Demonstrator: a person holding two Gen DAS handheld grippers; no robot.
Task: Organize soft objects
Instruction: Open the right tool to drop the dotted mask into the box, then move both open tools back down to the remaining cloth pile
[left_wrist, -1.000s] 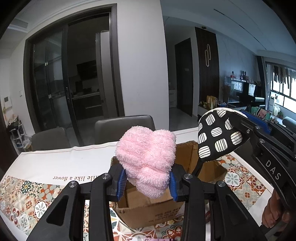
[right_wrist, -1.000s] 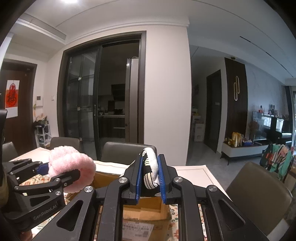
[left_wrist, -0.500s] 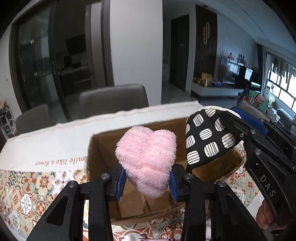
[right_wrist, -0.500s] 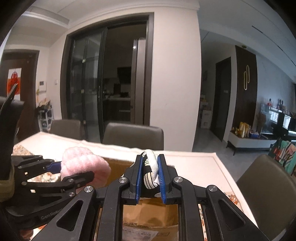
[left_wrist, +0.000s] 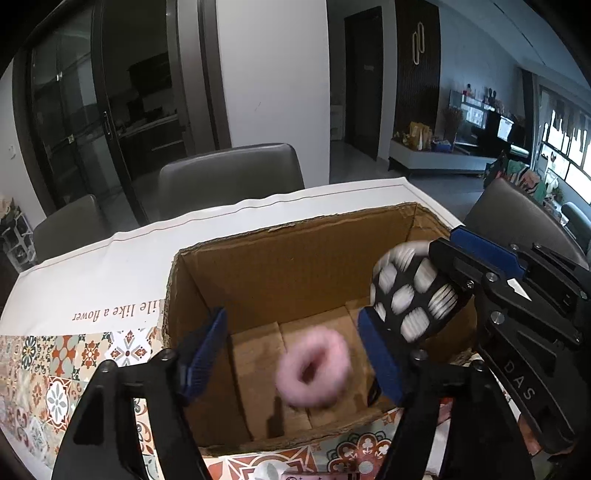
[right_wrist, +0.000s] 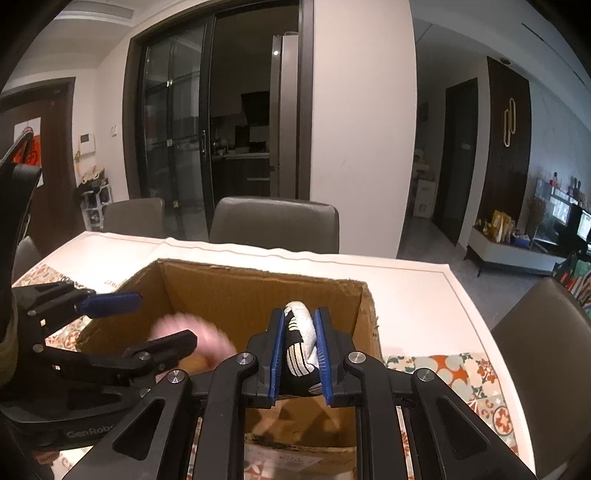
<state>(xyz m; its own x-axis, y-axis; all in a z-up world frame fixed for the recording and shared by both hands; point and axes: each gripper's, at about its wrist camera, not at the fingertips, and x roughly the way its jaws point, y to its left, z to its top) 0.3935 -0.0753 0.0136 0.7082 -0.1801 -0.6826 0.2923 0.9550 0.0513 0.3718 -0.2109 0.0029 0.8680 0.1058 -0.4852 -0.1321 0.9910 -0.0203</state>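
1. Left gripper (left_wrist: 291, 354): its jaws stand wide apart over the box (left_wrist: 295, 258) and grip nothing. The pink sock (left_wrist: 313, 370) is loose between the fingers, blurred, and seems to be in mid-drop or just landing on the box floor; I cannot tell whether it touches.
2. Right gripper (right_wrist: 300, 345): its jaws are clamped on the spotted sock (right_wrist: 301, 343), black with white patches. It hangs above the right part of the box, inside the rim line.
3. Step in hand, as I judge it: dropping soft items into the box. The pink one is released and the spotted one is not yet let go.
4. Next move likely calls for parting the right jaws while over the opening, well clear of the right wall, so the spotted sock falls in and does not catch on the rim. The left gripper should lift away without snagging the near wall.
5. Surface: the box sits on a table (right_wrist: 424, 295) covered by a white cloth with a patterned tile-print border and a printed line of text.
6. Room: grey chairs (left_wrist: 229, 173) stand behind the table, then dark glass doors (right_wrist: 177, 122), a white wall, and a living area far right.
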